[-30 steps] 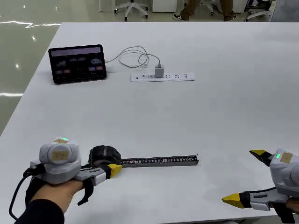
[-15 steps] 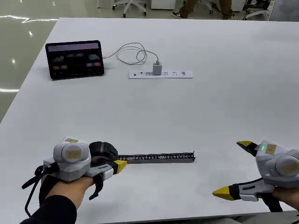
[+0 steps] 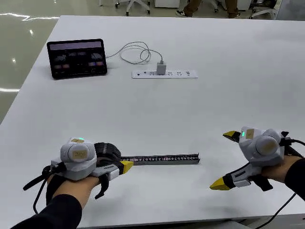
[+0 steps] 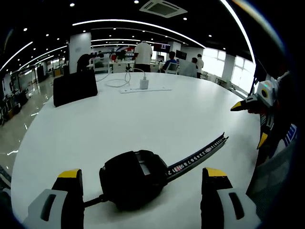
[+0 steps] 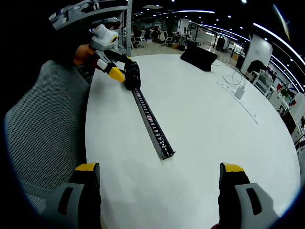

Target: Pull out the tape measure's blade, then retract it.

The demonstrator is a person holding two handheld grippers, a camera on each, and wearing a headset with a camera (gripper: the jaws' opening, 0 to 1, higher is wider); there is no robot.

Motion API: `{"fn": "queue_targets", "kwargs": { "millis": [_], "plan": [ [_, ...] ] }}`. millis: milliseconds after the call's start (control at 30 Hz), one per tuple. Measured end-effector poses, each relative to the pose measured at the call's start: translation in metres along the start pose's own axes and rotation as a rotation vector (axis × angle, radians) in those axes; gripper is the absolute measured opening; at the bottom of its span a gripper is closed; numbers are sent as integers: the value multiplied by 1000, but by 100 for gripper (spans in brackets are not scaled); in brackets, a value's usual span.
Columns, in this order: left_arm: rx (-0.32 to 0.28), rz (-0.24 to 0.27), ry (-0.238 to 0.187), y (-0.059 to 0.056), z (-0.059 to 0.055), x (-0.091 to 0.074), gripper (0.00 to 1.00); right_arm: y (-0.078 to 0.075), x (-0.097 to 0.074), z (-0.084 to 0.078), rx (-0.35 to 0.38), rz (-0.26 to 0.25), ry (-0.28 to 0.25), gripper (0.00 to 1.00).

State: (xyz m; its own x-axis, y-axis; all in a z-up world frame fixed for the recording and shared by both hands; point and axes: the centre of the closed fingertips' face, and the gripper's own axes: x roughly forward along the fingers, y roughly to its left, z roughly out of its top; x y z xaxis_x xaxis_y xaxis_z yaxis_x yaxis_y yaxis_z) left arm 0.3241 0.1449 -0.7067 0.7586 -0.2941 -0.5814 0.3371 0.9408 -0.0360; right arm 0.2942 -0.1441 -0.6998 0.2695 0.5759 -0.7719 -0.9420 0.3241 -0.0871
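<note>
Head view: nearest us, at the bench's front edge, the left hand (image 3: 71,185), dark-sleeved, grips the left gripper (image 4: 143,173) from below. The wrist is low to the white table (image 3: 200,109) and the tool is aimed toward the right. Left gripper view: its jaws stand wide apart, one on each side of the tape measure (image 3: 108,151), with a strip of table visible between each yellow tip and the black case. We log it as parted and gripping nothing. The case rests on the table at front left. The blade (image 3: 164,159) runs out of the case to the right, flat on the table with its numbered face up and its end lying free. At front right, the right hand (image 3: 276,168) comes in from the right edge, holding the right gripper (image 3: 224,160) aimed leftward toward the blade's end and short of it. Its jaws are spread wide, one tip farther from us and one nearer, with nothing between them. Right gripper view agrees: the blade end lies ahead of the two tips, untouched. Farther back on the left, a dark tablet (image 3: 76,58) is propped upright. To its right lies a white power strip (image 3: 164,74) with a charger (image 3: 161,69) plugged in and a cable (image 3: 136,51) looped toward the tablet. Left gripper view, far background: people (image 4: 143,51) stand past the table.
</note>
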Motion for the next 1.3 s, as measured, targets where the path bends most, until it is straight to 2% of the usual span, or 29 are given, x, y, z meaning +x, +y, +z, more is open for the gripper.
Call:
{"fn": "queue_targets", "kwargs": {
  "millis": [33, 100, 200, 267, 367, 500, 567, 667, 967, 1067, 1300],
  "plan": [
    [20, 3, -5, 0, 1, 0, 100, -1, 3, 0, -21, 6, 8, 100],
    [11, 1, -13, -2, 1, 1, 100, 2, 8, 0, -59, 45, 33, 100],
    [10, 2, -20, 0, 2, 3, 100, -1, 16, 1, -91, 77, 60, 100],
    [4, -1, -14, -1, 1, 4, 100, -1, 20, 0, -126, 111, 82, 97],
    [1, -5, -4, -1, -2, 5, 100, -5, 24, 2, -157, 133, 119, 91],
    [1, -3, 1, -1, -3, 5, 100, -13, 31, 6, -184, 154, 152, 91],
    [-6, -2, 6, -1, -4, 6, 100, -12, 35, 4, -195, 189, 181, 89],
    [-17, -3, 10, 0, -5, 6, 100, -12, 42, 1, -229, 204, 215, 88],
    [-28, -3, 8, 0, -6, 6, 100, -16, 53, 5, -251, 234, 236, 81],
    [-33, -4, 14, -1, -7, 6, 100, -20, 55, 3, -264, 226, 250, 74],
    [-33, -5, 14, -1, -8, 6, 100, -18, 61, -5, -280, 231, 270, 59]
  ]
}}
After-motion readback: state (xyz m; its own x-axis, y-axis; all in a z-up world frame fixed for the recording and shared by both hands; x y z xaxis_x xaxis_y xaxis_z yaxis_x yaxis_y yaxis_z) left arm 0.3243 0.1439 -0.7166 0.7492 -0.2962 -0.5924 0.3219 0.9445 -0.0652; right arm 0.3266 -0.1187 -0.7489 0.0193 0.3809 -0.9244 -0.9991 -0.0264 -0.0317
